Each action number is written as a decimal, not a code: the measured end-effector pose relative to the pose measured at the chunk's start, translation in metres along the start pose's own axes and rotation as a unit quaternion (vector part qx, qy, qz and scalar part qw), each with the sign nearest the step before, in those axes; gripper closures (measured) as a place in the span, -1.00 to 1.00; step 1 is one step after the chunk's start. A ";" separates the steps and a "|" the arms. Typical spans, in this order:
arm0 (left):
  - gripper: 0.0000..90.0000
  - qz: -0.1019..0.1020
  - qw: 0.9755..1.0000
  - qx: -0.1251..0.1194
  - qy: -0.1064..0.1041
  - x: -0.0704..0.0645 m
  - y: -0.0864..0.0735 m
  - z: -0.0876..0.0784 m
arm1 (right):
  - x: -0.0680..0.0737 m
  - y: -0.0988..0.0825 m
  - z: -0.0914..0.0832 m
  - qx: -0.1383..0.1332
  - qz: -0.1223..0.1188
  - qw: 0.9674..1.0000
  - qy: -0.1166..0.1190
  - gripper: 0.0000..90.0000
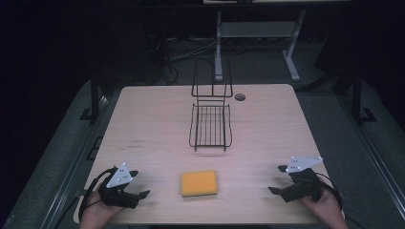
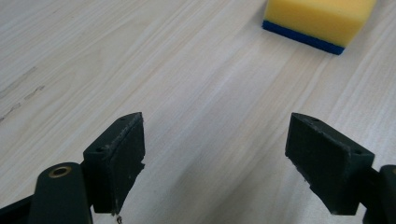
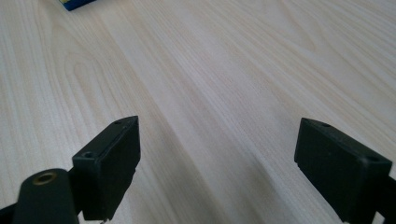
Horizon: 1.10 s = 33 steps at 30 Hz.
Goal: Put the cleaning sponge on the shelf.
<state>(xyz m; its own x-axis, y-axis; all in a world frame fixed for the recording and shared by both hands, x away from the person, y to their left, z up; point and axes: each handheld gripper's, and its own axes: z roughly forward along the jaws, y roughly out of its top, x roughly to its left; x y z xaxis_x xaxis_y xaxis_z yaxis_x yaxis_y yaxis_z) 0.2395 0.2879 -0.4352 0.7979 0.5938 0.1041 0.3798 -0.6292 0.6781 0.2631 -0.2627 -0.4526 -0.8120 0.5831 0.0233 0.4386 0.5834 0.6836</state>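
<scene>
Yellow sponge (image 1: 199,183) we log between our left gripper (image 1: 138,183) and right gripper (image 1: 278,179), both gaping wide and empty; wire rack (image 1: 210,125) beyond.

Bare wooden table (image 1: 267,143) wide on both sides of centre. Obstacles on midline: yellow sponge (image 1: 199,183) flat near front edge, black wire rack (image 1: 210,121) beyond it, tall frame upright at far end. Open strip between sponge and rack. Small round grommet (image 1: 239,97) just right of rack.
</scene>
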 end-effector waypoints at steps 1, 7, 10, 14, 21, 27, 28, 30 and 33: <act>-0.57 0.002 1.000 0.001 0.000 0.000 0.001 0.000 | -0.001 0.000 0.000 0.000 0.002 1.000 0.002 -0.69; -0.57 0.021 1.000 0.017 -0.010 0.001 0.006 -0.003 | 0.000 0.001 0.000 0.002 0.001 1.000 0.000 -0.69; -0.57 0.033 0.999 0.023 -0.015 0.000 0.011 -0.004 | 0.001 0.003 -0.001 -0.003 -0.001 1.000 -0.003 -0.69; -0.57 0.044 0.998 0.023 -0.023 -0.001 0.019 -0.004 | 0.001 0.004 -0.001 0.000 -0.002 1.000 -0.002 -0.69; -0.57 0.062 0.997 0.028 -0.040 -0.005 0.036 0.001 | 0.003 0.006 -0.003 -0.007 -0.004 1.000 0.003 -0.69; -0.58 0.081 0.994 0.041 -0.061 -0.011 0.047 0.013 | 0.003 0.006 -0.003 -0.006 -0.006 1.000 0.004 -0.69; -0.58 0.083 0.994 0.041 -0.063 -0.013 0.049 0.016 | 0.003 0.006 -0.004 -0.007 -0.006 1.000 0.004 -0.69; -0.58 0.083 0.993 0.039 -0.071 -0.014 0.052 0.019 | 0.003 0.007 -0.004 -0.007 -0.004 1.000 0.004 -0.69; -0.58 0.088 0.992 0.041 -0.080 -0.017 0.057 0.023 | 0.004 0.007 -0.004 -0.006 -0.004 1.000 0.006 -0.69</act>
<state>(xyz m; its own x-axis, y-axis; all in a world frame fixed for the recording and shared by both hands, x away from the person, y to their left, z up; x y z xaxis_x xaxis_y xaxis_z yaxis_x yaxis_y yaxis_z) 0.2584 0.2305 -0.4156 0.9166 0.3885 0.0946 0.2596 -0.7580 0.5983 0.2619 -0.2587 -0.4451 -0.8197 0.5722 0.0269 0.4279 0.5804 0.6929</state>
